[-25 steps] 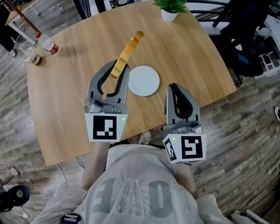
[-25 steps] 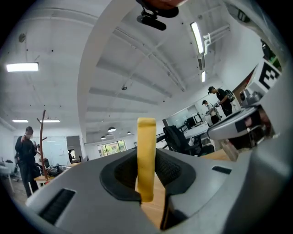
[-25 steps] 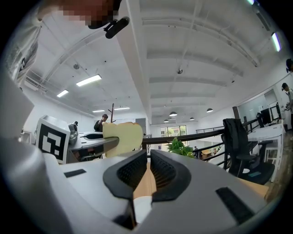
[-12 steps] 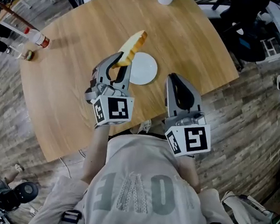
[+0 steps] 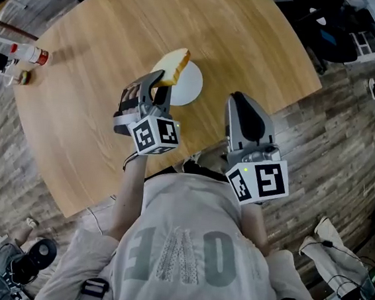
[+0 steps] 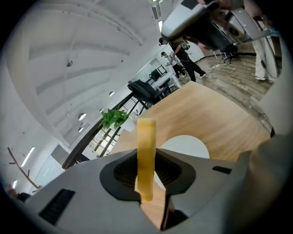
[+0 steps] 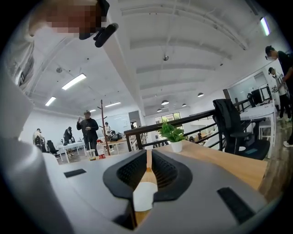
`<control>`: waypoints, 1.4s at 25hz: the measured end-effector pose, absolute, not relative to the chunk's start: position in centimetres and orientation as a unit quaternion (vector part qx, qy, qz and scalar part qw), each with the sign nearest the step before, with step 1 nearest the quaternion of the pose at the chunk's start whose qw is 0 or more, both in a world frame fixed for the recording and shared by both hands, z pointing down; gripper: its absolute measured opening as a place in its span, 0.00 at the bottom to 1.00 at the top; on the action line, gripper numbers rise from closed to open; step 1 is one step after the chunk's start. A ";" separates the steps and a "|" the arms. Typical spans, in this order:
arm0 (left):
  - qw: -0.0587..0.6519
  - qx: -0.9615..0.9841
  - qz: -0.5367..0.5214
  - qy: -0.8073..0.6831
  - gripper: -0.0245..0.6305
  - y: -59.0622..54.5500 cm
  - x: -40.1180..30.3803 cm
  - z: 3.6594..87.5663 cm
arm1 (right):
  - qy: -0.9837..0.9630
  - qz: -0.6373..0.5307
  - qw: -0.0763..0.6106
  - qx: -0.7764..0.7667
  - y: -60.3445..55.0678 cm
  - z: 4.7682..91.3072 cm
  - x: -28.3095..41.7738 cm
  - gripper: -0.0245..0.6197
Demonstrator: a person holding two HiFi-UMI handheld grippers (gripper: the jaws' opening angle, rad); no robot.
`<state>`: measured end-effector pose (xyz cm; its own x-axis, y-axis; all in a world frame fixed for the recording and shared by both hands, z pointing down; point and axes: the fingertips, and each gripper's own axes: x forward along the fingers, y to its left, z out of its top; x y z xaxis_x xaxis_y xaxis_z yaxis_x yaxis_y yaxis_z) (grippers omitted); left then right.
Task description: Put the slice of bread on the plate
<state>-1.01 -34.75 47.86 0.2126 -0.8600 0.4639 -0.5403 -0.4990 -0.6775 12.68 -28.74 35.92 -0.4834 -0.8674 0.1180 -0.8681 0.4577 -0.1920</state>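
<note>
A yellow-crusted slice of bread point(image 5: 175, 63) is pinched at its lower end by my left gripper point(image 5: 160, 81), which is shut on it. The slice leans out over the left rim of the round white plate point(image 5: 189, 86) on the wooden table point(image 5: 97, 123). In the left gripper view the bread point(image 6: 146, 151) stands edge-on between the jaws, with the plate point(image 6: 187, 145) just beyond. My right gripper point(image 5: 241, 100) hovers at the table's near edge, right of the plate, shut with nothing in it. Through its narrow slit point(image 7: 147, 157) only a sliver of the plate point(image 7: 144, 197) shows.
A potted plant point(image 7: 173, 133) stands at the table's far side. A red-capped bottle point(image 5: 30, 53) and a small object point(image 5: 24, 77) sit off the table's left. Dark chairs point(image 5: 323, 30) stand at the upper right. People stand in the background of both gripper views.
My left gripper has come down and rolled, so the bread has tipped from near upright to leaning over the plate's left rim. The right gripper has sunk slightly.
</note>
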 end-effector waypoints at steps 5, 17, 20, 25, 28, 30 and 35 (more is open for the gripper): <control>0.183 -0.753 -0.459 0.436 0.18 -34.8 0.1 51.1 | -0.850 0.133 -0.003 0.510 -29.2 36.9 13.4 0.09; 0.202 -0.738 -0.490 0.418 0.18 -34.7 1.8 53.2 | -0.851 0.162 0.004 0.499 -30.5 38.7 13.5 0.09; 0.174 -0.743 -0.497 0.413 0.20 -34.3 1.8 54.5 | -0.852 0.178 -0.003 0.492 -30.5 39.0 13.3 0.09; 0.096 -0.754 -0.498 0.417 0.40 -33.7 1.3 56.3 | -0.852 0.195 -0.020 0.485 -30.6 38.9 13.2 0.09; 0.047 -0.775 -0.473 0.416 0.49 -33.9 1.2 56.3 | -0.852 0.199 -0.026 0.484 -30.5 38.9 13.1 0.09; 0.022 -0.788 -0.459 0.410 0.60 -34.0 1.2 56.1 | -0.850 0.212 -0.034 0.482 -30.4 39.0 13.1 0.09; -0.032 -0.820 -0.414 0.394 0.79 -33.6 1.9 55.4 | -0.844 0.233 -0.043 0.481 -30.1 39.2 13.3 0.09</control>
<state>1.87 -33.57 55.44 0.3470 -0.6196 0.7041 -0.6721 -0.6879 -0.2741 13.31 -30.09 39.23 -0.5332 -0.8324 0.1513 -0.7923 0.4286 -0.4341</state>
